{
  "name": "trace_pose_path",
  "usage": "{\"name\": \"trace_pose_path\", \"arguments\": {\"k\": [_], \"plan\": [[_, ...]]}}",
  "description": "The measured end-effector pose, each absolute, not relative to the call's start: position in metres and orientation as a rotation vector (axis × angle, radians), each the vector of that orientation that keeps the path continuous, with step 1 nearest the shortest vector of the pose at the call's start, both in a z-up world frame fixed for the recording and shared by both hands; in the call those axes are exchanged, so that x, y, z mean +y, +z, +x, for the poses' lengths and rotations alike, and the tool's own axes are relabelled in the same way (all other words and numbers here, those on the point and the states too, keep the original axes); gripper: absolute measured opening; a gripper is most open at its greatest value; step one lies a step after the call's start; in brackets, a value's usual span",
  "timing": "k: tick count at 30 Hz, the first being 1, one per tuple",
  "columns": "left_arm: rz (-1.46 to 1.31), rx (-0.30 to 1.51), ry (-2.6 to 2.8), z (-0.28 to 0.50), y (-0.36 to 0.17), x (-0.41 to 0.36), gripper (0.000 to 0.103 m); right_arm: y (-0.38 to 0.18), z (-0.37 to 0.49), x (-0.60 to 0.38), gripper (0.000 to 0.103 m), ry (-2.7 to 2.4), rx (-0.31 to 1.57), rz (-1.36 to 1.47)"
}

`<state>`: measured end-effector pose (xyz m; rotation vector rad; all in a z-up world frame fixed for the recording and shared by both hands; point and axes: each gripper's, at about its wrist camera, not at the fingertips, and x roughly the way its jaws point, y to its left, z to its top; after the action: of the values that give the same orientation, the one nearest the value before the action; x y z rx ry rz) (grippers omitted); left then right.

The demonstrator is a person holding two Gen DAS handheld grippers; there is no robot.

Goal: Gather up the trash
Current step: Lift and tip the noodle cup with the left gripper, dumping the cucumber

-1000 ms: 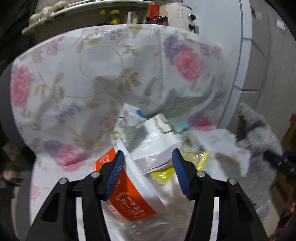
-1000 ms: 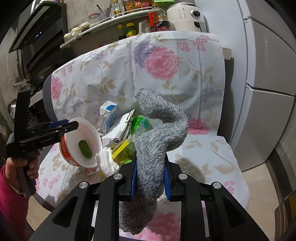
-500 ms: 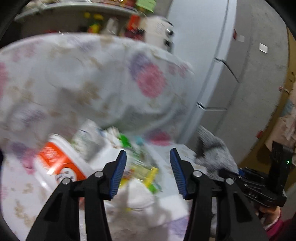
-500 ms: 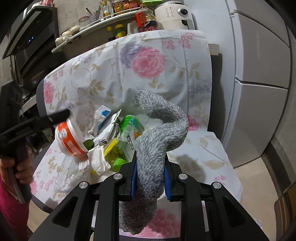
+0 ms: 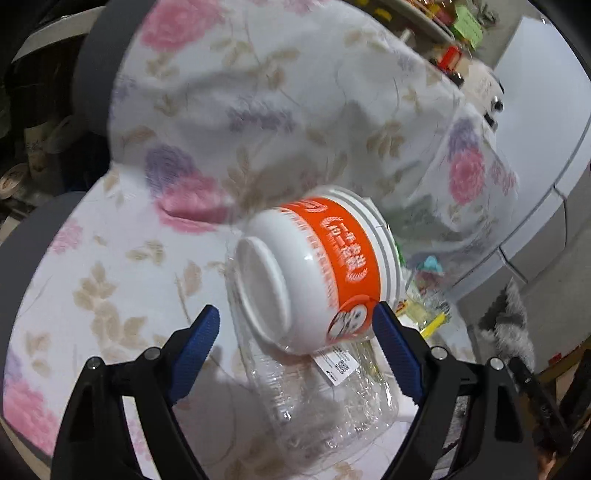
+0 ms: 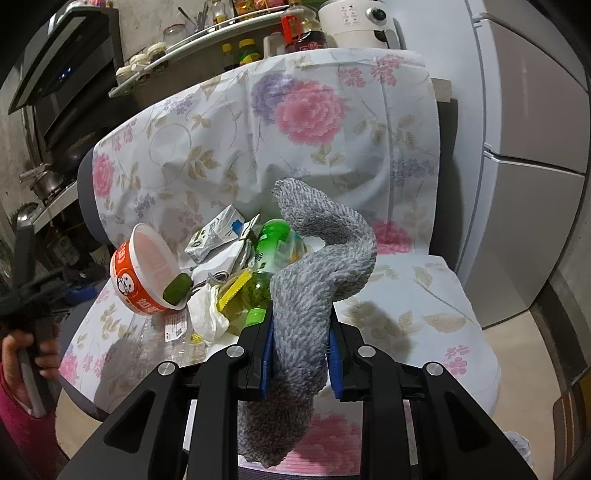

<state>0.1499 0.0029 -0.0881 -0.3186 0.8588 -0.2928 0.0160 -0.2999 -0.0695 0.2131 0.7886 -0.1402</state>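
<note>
I've got the left gripper (image 5: 295, 332) spread wide, its blue pads flanking the tipped orange-and-white noodle bowl (image 5: 314, 273) without clearly pinching it; the right pad looks to be touching or just beside the bowl's side, the left pad well apart. My right gripper (image 6: 299, 354) is clamped on a grey fuzzy sock (image 6: 317, 280), which curls up above the jaws and dangles below them.

Progress, as I judge it: barely begun. The trash sits heaped on the seat of the chair with the floral cover (image 6: 406, 295), and nothing appears bagged or binned. No bin shows in either view.

From the left wrist I see the bowl's underside and a crushed clear plastic bottle (image 5: 321, 398) lying beneath it, with a barcode label. The right wrist gives what that misses: the bowl's open mouth with a dark green lump (image 6: 178, 288) at its rim, a small milk carton (image 6: 218, 232), a green-labelled bottle (image 6: 269, 258), a crumpled white tissue (image 6: 205, 310), and the kitchen shelf (image 6: 221, 33) behind.
</note>
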Motion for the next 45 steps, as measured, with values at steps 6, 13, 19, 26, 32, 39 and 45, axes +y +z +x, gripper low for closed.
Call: {"name": "trace_pose_path", "arguments": {"k": [6, 13, 19, 26, 32, 39, 45], "plan": [[-0.208, 0.799, -0.427, 0.178, -0.075, -0.047, 0.074, -0.067, 0.014, -0.305, 0.026, -0.152, 0.782, 0.213], [0.068, 0.799, -0.266, 0.192, -0.085, -0.104, 0.08, -0.071, 0.012, -0.317, 0.026, -0.169, 0.785, 0.234], [0.073, 0.728, -0.14, 0.168, -0.072, -0.09, 0.094, -0.074, 0.013, -0.32, 0.026, -0.166, 0.781, 0.249], [0.043, 0.784, -0.038, 0.18, -0.066, -0.078, 0.097, -0.074, 0.011, -0.316, 0.026, -0.146, 0.781, 0.252], [-0.068, 0.869, -0.037, 0.186, -0.076, -0.046, 0.097, -0.069, 0.006, -0.316, 0.026, -0.151, 0.769, 0.254], [-0.034, 0.881, 0.022, 0.165, -0.071, -0.019, 0.07, -0.063, 0.002, -0.31, 0.026, -0.147, 0.759, 0.249], [0.076, 0.855, 0.064, 0.164, -0.078, -0.007, 0.011, -0.056, -0.002, -0.299, 0.026, -0.131, 0.751, 0.235]]}}
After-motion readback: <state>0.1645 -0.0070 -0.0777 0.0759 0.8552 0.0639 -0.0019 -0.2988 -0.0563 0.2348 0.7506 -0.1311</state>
